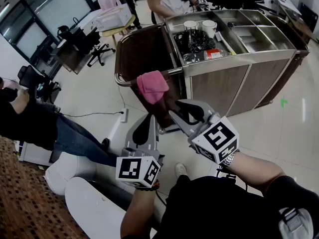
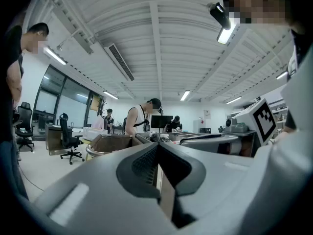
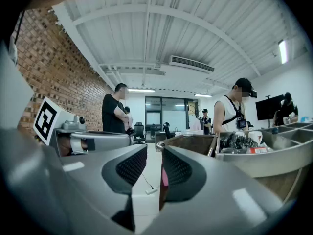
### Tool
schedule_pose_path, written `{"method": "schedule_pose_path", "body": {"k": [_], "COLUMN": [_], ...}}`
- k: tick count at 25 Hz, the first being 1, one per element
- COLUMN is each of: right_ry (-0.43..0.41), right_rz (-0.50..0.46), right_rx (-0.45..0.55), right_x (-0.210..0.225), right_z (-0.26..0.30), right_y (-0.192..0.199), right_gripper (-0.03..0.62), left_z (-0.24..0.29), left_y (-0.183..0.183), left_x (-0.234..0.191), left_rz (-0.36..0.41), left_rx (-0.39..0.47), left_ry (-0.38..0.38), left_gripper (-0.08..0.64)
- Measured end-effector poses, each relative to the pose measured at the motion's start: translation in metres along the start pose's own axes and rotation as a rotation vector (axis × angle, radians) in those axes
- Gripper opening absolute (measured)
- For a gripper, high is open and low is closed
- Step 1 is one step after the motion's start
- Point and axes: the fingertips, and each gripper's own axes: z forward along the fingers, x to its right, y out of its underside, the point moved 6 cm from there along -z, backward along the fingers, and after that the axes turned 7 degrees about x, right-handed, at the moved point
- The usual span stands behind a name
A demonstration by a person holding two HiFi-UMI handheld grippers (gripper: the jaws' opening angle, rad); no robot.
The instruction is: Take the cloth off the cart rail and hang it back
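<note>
Reaching up from the bottom of the head view, both forearms are holding their grippers side by side, aiming at the cart (image 1: 224, 81) in the upper middle. The left gripper (image 1: 149, 117) is keeping its jaws closed on nothing. The right gripper (image 1: 173, 108) is standing with its jaws parted and empty, a sliver of pink showing through the gap in its own view. The pink cloth (image 1: 152, 86) is hanging over the cart rail (image 1: 175, 71), just above and left of the right gripper's tips without touching them. It is draping folded across the rail, its length running downward toward the floor.
</note>
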Motion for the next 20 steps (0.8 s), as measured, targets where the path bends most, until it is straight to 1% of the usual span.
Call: {"method": "schedule_pose_path", "body": {"k": [4, 8, 13, 20], "right_ry": [0.034, 0.08, 0.119, 0.169], "right_rz": [0.018, 0.034, 0.057, 0.088], "right_rx": [-0.041, -0.09, -0.158, -0.218], "right_x": [0.028, 0.052, 0.073, 0.096], "right_z": [0.046, 0.081, 0.112, 0.139], "right_y": [0.034, 0.066, 0.102, 0.134], "right_gripper": [0.112, 0.134, 0.15, 0.169], "left_z": [0.023, 0.043, 0.063, 0.085], "left_y": [0.019, 0.042, 0.064, 0.08], "left_x": [-0.044, -0.077, -0.107, -0.133], "left_rz": [0.004, -0.012, -0.029, -0.041], "left_rx": [-0.006, -0.024, -0.047, -0.068], "left_ry": [0.006, 0.023, 0.053, 0.099], "left_gripper": [0.003, 0.003, 0.003, 0.003]}}
